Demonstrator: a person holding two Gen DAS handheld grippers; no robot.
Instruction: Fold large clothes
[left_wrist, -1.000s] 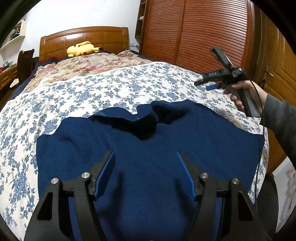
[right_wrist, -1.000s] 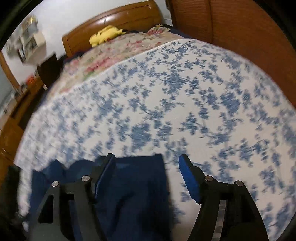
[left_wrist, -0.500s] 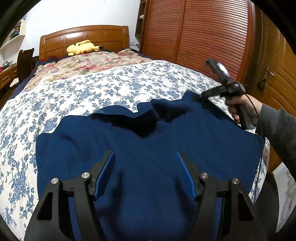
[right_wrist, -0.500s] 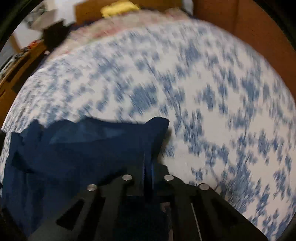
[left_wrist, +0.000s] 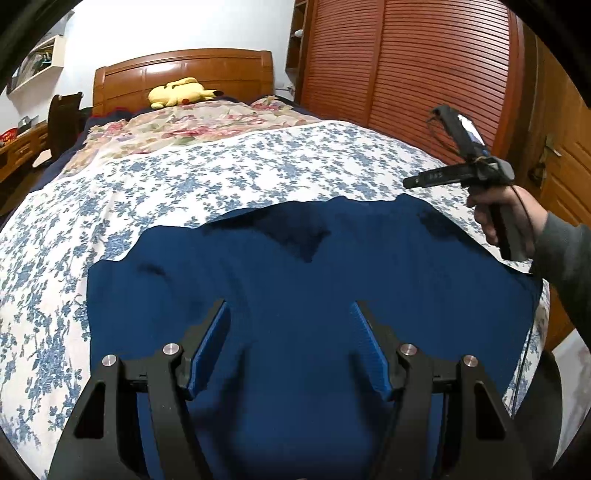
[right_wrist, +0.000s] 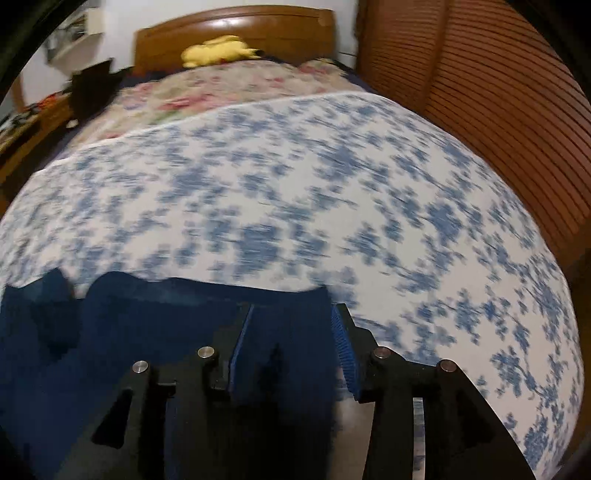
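Two grippers show over one dark blue garment (left_wrist: 303, 280) that lies spread across the lower half of the left wrist view, on a bed (left_wrist: 229, 173) covered with a white sheet printed in blue flowers.

At the bottom of that view the left gripper (left_wrist: 290, 314) hangs above the cloth with its jaws standing wide and nothing between the blue pads but the fabric lying flat below; no pad presses on it.

At the right edge of the same view a hand (left_wrist: 506, 214) in a grey sleeve (left_wrist: 565, 258) holds the right gripper (left_wrist: 417, 181), whose dark tips point toward the centre of the frame, just above the garment's far right corner.

In the blurred right wrist view the right gripper sits at the bottom centre. Its jaws have just been opening and stand partly apart, with the garment's upper edge (right_wrist: 207, 291) lying between and beneath them. The right pad (right_wrist: 343, 347) is just at the cloth's right border, and the cloth looks released, not pinched.

At the top of both views are a wooden headboard (left_wrist: 184, 74), a yellow plush toy (left_wrist: 177, 92) and a pink-flowered quilt (left_wrist: 199, 125). Slatted wooden doors (left_wrist: 406, 74) fill the upper right.
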